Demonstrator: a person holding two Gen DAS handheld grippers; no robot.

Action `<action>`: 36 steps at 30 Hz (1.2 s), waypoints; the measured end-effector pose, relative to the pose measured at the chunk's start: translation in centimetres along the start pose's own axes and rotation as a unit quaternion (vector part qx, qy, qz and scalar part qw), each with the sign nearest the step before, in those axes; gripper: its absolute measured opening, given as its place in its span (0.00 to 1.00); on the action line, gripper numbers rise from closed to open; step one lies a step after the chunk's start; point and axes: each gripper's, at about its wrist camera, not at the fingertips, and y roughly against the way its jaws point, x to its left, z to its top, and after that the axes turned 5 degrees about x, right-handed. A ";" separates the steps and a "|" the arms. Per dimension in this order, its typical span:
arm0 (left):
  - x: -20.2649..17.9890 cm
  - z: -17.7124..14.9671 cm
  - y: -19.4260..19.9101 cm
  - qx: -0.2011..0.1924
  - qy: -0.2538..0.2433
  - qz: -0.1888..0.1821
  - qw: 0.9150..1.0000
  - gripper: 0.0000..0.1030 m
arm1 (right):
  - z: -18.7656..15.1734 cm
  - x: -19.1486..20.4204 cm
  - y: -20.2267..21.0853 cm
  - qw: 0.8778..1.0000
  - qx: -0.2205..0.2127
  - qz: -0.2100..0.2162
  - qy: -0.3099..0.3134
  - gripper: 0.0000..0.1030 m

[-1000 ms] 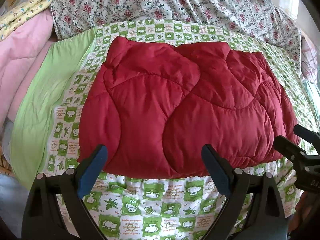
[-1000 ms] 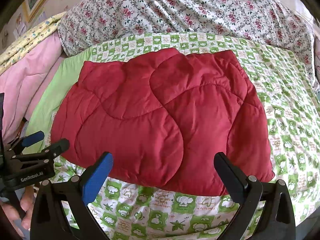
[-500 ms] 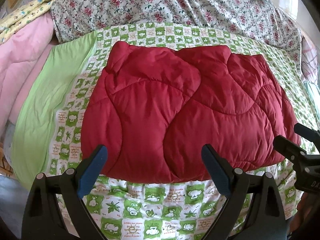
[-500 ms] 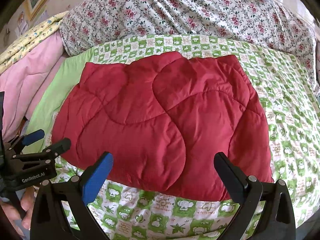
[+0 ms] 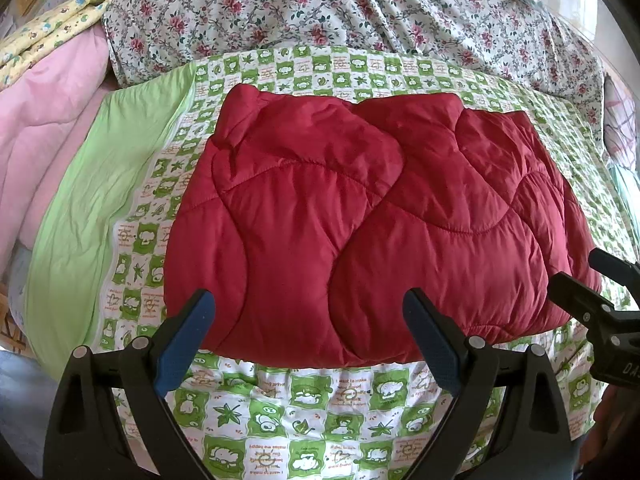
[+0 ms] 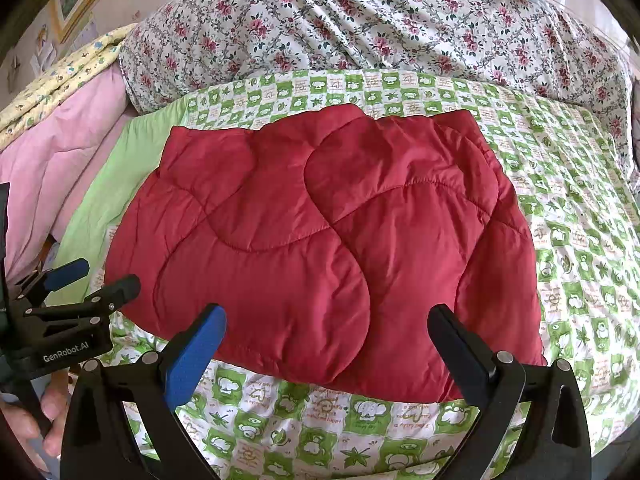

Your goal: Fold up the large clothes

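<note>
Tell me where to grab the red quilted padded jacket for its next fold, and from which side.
Probably the near hem of the red quilted padded jacket, one corner per set of tongs, coming in low from the bed's front edge. That edge bulges up off the green checked sheet and faces both open tongs.

we see the folded red quilted jacket lying flat on the green checked sheet, our left gripper spread wide just before it, the right gripper beside its corner.

Open sheet in front, bedding behind

I had bare green checked sheet before both grippers; the red quilted garment blocked the middle, the floral quilt beyond.
</note>
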 end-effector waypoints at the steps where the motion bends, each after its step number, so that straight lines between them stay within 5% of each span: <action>1: 0.0 0.0 0.0 0.000 0.000 0.000 1.000 0.93 | 0.0 0.0 0.0 1.000 0.000 0.000 0.000 0.99; 36: 0.7 0.6 -0.7 0.002 0.009 -0.003 1.000 0.93 | -0.2 -1.0 -0.5 1.000 0.005 -0.007 -0.014 0.99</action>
